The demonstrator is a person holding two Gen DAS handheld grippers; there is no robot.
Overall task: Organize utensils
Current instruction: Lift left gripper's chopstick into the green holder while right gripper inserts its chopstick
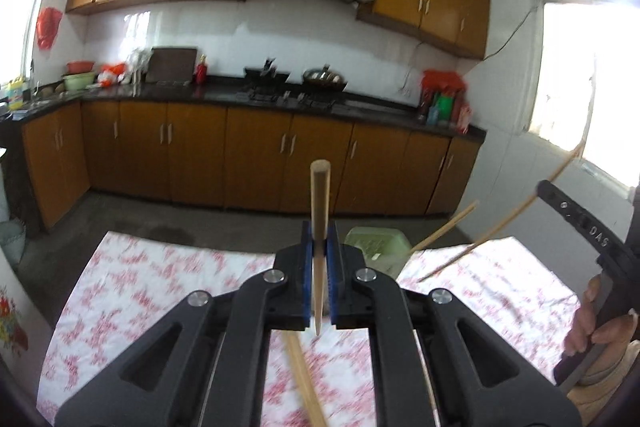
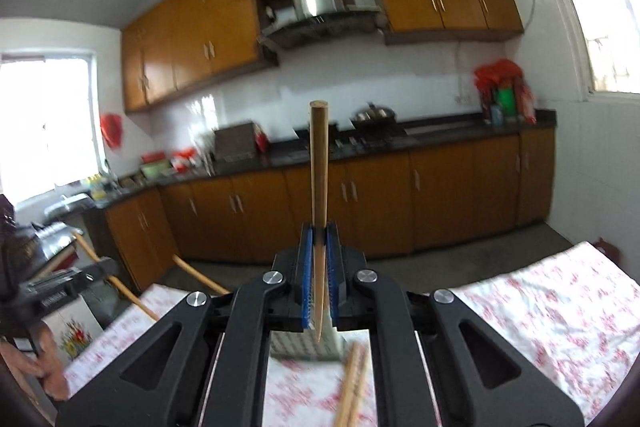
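My left gripper [image 1: 320,227] is shut on a wooden chopstick [image 1: 320,195] that stands upright between its blue pads, thick end up. In the same way my right gripper [image 2: 319,231] is shut on another upright chopstick [image 2: 319,163]. Both hang above a table with a pink floral cloth [image 1: 160,287]. One loose chopstick [image 1: 306,383] lies on the cloth below the left gripper. A loose pair [image 2: 352,383] lies below the right one. A pale green ribbed holder [image 1: 374,245] stands at the table's far edge. The right gripper [image 1: 540,187] shows at the right edge, with slanting sticks beside it.
A person's hand [image 1: 600,327] grips the right tool's handle. Beyond the table's far edge is grey floor, then brown cabinets under a dark counter [image 1: 224,95] with a stove and wok. Bright windows are on both sides. A floral box [image 2: 76,339] sits left of the table.
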